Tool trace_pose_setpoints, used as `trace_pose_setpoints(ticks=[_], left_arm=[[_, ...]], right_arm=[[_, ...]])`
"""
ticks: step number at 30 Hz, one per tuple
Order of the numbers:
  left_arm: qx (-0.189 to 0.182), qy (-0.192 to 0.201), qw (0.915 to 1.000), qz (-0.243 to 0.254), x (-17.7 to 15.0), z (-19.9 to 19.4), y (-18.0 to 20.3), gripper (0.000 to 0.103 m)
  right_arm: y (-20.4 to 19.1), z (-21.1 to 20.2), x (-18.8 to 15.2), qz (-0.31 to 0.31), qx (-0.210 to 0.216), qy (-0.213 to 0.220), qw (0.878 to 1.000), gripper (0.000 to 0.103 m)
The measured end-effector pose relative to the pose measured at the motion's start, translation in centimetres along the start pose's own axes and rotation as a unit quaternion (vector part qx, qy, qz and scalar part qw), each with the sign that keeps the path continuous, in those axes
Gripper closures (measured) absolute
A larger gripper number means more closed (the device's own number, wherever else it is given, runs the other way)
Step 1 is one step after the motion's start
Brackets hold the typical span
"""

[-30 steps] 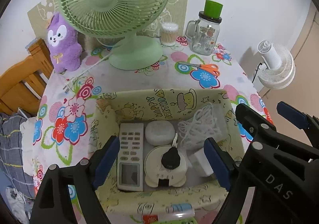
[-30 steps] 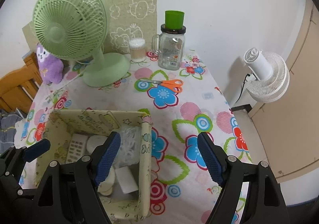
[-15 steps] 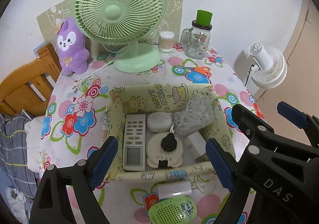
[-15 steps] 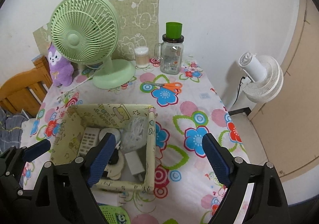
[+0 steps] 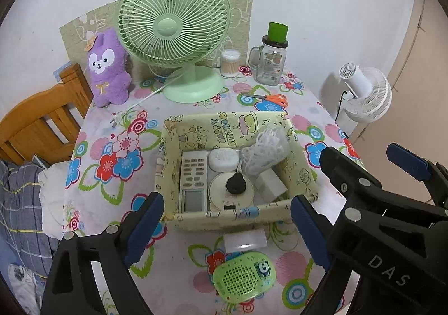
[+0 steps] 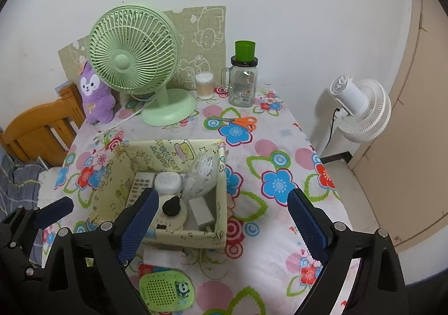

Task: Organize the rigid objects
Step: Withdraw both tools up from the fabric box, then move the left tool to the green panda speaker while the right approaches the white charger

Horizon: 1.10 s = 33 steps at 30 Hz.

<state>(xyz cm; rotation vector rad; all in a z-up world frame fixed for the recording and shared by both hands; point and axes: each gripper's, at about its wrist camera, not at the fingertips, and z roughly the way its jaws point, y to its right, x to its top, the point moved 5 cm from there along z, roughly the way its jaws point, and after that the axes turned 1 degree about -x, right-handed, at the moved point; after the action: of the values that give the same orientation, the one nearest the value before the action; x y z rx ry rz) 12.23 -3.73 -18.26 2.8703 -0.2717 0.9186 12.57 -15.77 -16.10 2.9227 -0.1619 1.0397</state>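
Note:
A yellow cartoon-print fabric box (image 5: 232, 124) stands mid-table. Inside lie a white remote (image 5: 193, 172), a round white case (image 5: 224, 159), a round cream gadget with a black knob (image 5: 235, 186), a white bundle of cord (image 5: 266, 149) and a white adapter (image 5: 270, 186). In front of the box sit a small white block (image 5: 245, 240) and a green perforated case (image 5: 243, 275). My left gripper (image 5: 224, 214) hovers above the box's near wall, jaws opening, holding nothing. My right gripper (image 6: 222, 203) hangs over the box's right wall (image 6: 221, 189), jaws also opening and empty.
At the back stand a green desk fan (image 5: 173, 26), a purple plush (image 5: 107, 68), a cotton-swab jar (image 5: 230, 62) and a glass mug jar (image 5: 270, 62) under a green cup. Orange scissors (image 5: 268, 98) lie behind the box. A wooden chair (image 5: 36, 118) is left, a white floor fan (image 6: 361, 107) right.
Both grippers have drawn back and up from the box and their jaws have widened. The white block and the green case have come into view in front of the box.

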Motion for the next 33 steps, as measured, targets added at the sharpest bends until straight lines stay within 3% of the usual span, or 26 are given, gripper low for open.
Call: trace_pose_setpoints(ticks=[9,21,33], left_arm=[[-0.006,0.017,0.9998,0.013,-1.2,-1.7,0.0,0.001],[-0.009,0.019,0.9996,0.016,-3.1,-2.3,0.0,0.001],[-0.012,-0.004,0.9999,-0.003,-5.6,-1.0,-0.2,0.001]], right_arm=[[-0.6,-1.4,-1.1,0.0,0.001,0.003,1.0,0.007],[-1.2,-2.1,-2.8,-0.006,0.016,0.005,1.0,0.007],[-1.5,-0.9,-5.0,-0.021,0.033,-0.005,0.999,0.007]])
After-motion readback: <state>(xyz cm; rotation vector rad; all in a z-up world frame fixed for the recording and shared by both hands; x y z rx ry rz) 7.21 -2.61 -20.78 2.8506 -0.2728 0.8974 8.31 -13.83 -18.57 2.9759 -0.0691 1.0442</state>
